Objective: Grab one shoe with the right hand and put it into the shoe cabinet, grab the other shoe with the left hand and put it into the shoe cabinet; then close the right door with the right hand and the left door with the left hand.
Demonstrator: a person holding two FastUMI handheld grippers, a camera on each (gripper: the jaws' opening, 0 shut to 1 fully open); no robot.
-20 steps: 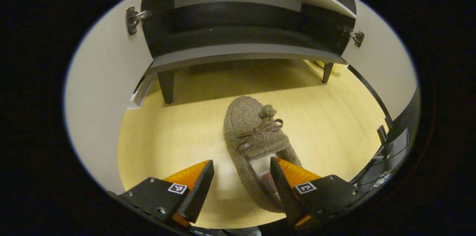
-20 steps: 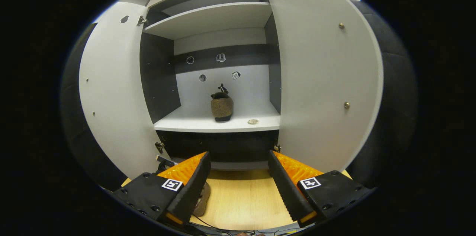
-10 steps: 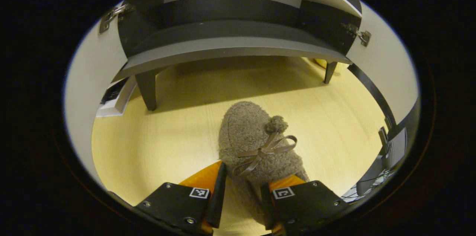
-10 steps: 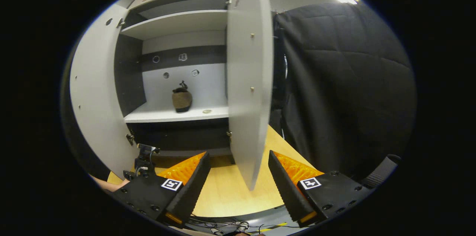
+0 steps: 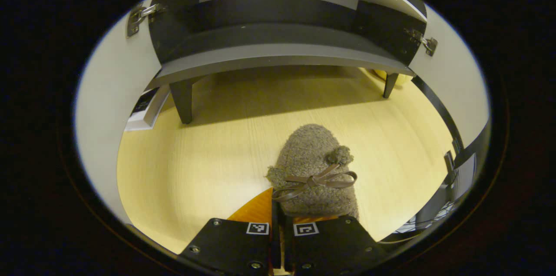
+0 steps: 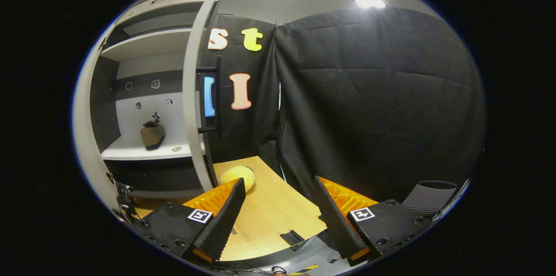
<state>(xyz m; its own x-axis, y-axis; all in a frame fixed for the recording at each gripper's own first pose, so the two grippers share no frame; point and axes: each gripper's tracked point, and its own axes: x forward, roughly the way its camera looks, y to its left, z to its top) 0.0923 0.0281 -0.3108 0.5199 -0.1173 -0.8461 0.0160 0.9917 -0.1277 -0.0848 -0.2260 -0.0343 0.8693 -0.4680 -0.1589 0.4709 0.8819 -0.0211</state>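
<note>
A fuzzy brown slipper (image 5: 315, 171) with a ribbon bow lies toe-forward on the pale wooden floor (image 5: 195, 158), in front of the shoe cabinet (image 5: 269, 56). My left gripper (image 5: 278, 211) is shut on the slipper's rear edge, its fingers almost touching. In the right gripper view the second brown slipper (image 6: 152, 134) stands on a white shelf (image 6: 130, 153) inside the cabinet. My right gripper (image 6: 278, 219) hangs open with nothing between its fingers, pointing to the right of the cabinet. The right door (image 6: 195, 106) shows edge-on.
Both cabinet doors stand open: the left door (image 5: 104, 106) and the right door (image 5: 451, 76). The cabinet rests on dark legs (image 5: 180, 102). A white box (image 5: 145, 108) lies by the left door. A yellow fluffy thing (image 6: 237, 176) sits near the right door.
My left gripper has gone from open around the slipper to shut on its rear edge. The right gripper view has swung right, from facing the cabinet to the black cloth wall.
</note>
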